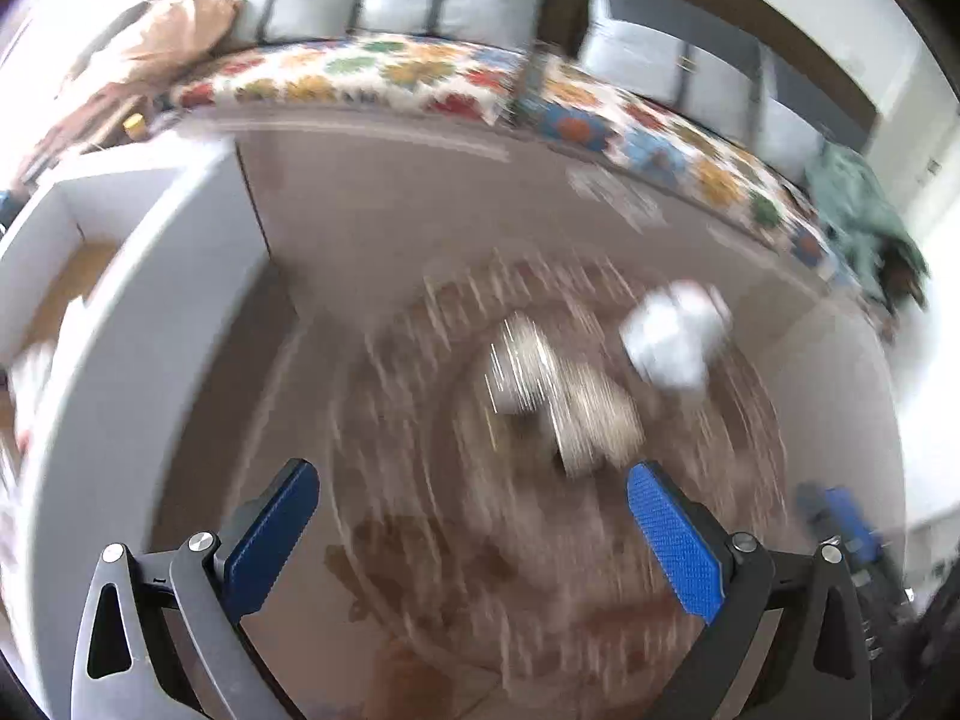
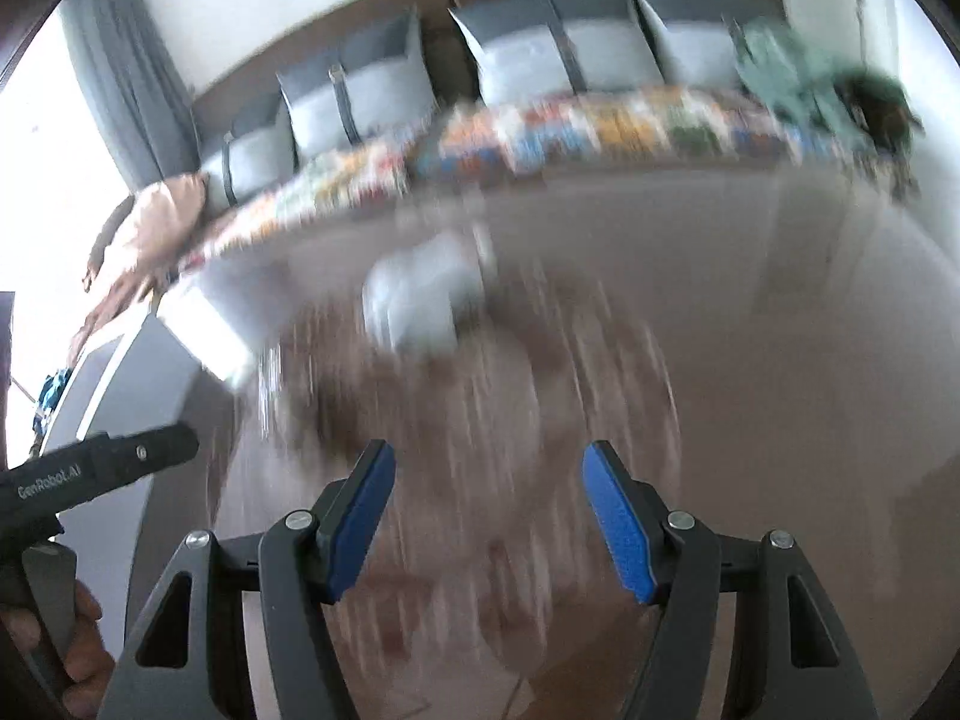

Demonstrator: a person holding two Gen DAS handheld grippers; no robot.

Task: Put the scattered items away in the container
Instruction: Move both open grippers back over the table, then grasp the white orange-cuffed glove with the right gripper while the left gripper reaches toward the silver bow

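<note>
Both the left gripper (image 1: 474, 516) and right gripper (image 2: 489, 516) are seen wide apart, nothing held. Blurred white item (image 1: 675, 339) and beige item (image 1: 570, 402) lie on the floor, right of the white container (image 1: 120, 312). An approach step is judged; descent and closure on one item are called for.

Container (image 1: 90, 324) left of two items (image 1: 675, 339) on table (image 1: 420, 192).

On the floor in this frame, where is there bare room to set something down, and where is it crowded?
Free: the bare brown floor between the white container and the floral couch. Crowded: the patterned rug, where a white bundle and a blurred beige item lie close together.
</note>
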